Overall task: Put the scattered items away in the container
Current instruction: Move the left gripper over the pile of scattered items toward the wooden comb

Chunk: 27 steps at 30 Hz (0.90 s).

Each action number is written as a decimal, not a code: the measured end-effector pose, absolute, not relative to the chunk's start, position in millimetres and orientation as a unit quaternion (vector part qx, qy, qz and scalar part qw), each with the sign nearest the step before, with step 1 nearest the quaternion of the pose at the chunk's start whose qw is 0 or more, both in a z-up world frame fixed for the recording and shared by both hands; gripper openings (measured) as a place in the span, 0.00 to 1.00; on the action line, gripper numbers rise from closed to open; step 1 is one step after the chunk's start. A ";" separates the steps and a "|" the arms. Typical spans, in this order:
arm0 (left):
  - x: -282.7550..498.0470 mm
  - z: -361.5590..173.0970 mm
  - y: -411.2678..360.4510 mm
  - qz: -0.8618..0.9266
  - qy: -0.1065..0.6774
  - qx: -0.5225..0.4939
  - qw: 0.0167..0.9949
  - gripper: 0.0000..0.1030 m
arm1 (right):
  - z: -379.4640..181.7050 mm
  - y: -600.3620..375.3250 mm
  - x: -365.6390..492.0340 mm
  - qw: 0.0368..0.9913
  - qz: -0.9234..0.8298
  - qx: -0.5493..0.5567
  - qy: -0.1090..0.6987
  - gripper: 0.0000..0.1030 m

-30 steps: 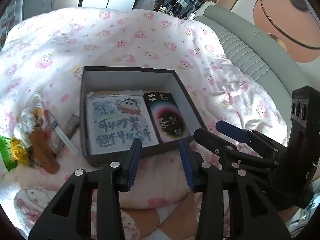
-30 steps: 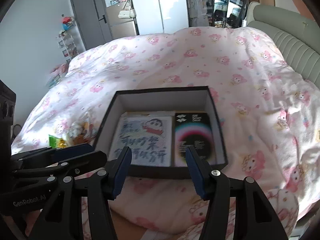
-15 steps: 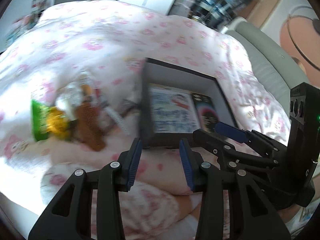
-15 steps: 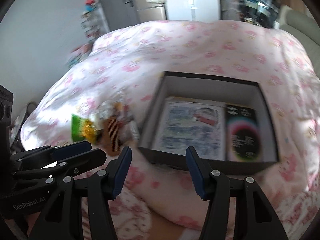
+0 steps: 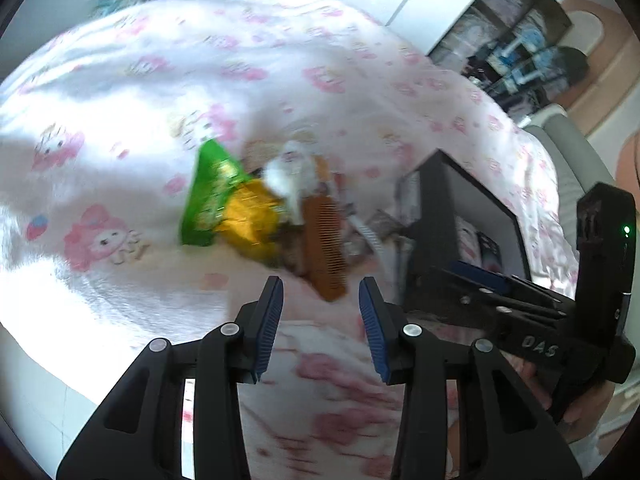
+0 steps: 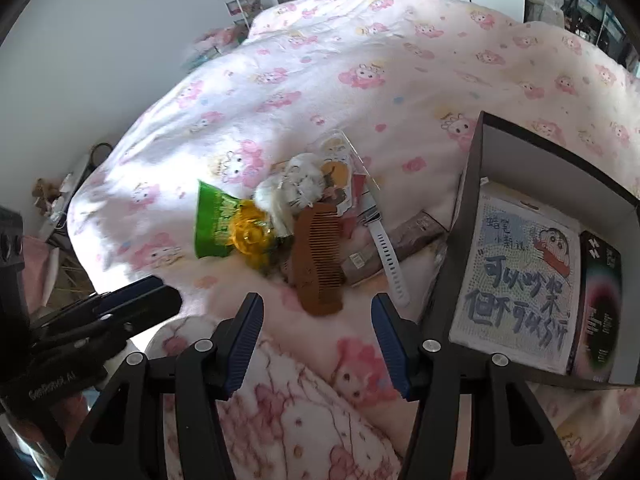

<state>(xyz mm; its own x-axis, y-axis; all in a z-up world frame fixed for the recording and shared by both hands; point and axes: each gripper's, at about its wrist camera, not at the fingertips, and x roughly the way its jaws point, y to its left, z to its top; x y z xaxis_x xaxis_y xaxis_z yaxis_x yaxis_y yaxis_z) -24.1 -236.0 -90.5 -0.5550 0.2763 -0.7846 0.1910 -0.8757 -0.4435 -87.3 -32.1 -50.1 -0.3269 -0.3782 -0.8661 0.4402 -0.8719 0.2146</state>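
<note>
Both grippers empty, jaws wide apart, hovering over the bed (image 6: 360,52). Left gripper (image 5: 321,322) and right gripper (image 6: 317,344) each point at the brown comb (image 6: 318,258), not touching it. Scattered pile on the quilt: green snack bag (image 6: 212,222), yellow wrapper (image 6: 250,236), white fluffy toy (image 6: 296,188), white strap (image 6: 390,258), brown sachet (image 6: 396,248). Black box (image 6: 464,216) sits just right of the pile, holding a cartoon picture kit (image 6: 520,284) and a black card pack (image 6: 600,304)
</note>
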 end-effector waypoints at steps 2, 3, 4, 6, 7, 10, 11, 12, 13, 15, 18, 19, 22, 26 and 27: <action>-31.4 -103.7 -247.4 0.835 -0.261 -0.483 0.019 0.39 | -60.9 -39.3 -96.9 0.250 -0.805 0.537 0.032 0.51; -35.6 -108.6 -251.2 0.831 -0.266 -0.488 0.019 0.39 | -67.4 -43.4 -100.5 0.246 -0.802 0.543 0.039 0.51; -39.7 -113.2 -254.3 0.828 -0.272 -0.490 0.020 0.39 | -75.0 -47.9 -104.8 0.242 -0.799 0.549 0.046 0.51; -47.3 -120.8 -258.2 0.822 -0.282 -0.494 0.025 0.39 | -87.7 -54.1 -111.6 0.241 -0.790 0.562 0.049 0.51; -53.2 -127.4 -260.8 0.817 -0.287 -0.500 0.027 0.39 | -94.4 -57.6 -115.5 0.241 -0.785 0.569 0.049 0.51; -67.8 -139.7 -264.8 0.806 -0.282 -0.520 0.026 0.39 | -108.6 -64.9 -123.3 0.239 -0.773 0.585 0.058 0.51; -70.1 -141.8 -265.2 0.804 -0.281 -0.523 0.029 0.39 | -114.1 -68.9 -125.6 0.240 -0.768 0.590 0.065 0.51; -73.4 -144.9 -266.1 0.802 -0.279 -0.528 0.034 0.39 | -117.4 -71.9 -127.6 0.242 -0.765 0.592 0.071 0.51; -77.7 -148.9 -267.0 0.798 -0.279 -0.533 0.037 0.39 | -120.1 -74.4 -129.8 0.243 -0.764 0.593 0.076 0.51; -85.0 -156.4 -269.6 0.791 -0.279 -0.544 0.034 0.39 | -126.4 -80.1 -135.7 0.244 -0.761 0.595 0.085 0.51; -95.4 -166.9 -268.0 0.777 -0.285 -0.559 0.045 0.39 | -138.5 -88.4 -145.1 0.244 -0.753 0.604 0.093 0.51; -99.7 -169.4 -264.5 0.774 -0.280 -0.566 0.054 0.39 | -144.5 -90.4 -148.9 0.242 -0.748 0.611 0.093 0.51; -105.9 -171.4 -258.7 0.772 -0.269 -0.572 0.068 0.39 | -160.1 -93.8 -156.7 0.230 -0.738 0.627 0.101 0.52; -117.2 -175.7 -253.0 0.762 -0.273 -0.581 0.080 0.39 | -168.9 -97.0 -161.6 0.232 -0.733 0.631 0.101 0.59; -121.0 -177.2 -250.5 0.759 -0.273 -0.586 0.081 0.39 | -168.8 -97.0 -162.1 0.234 -0.734 0.630 0.097 0.60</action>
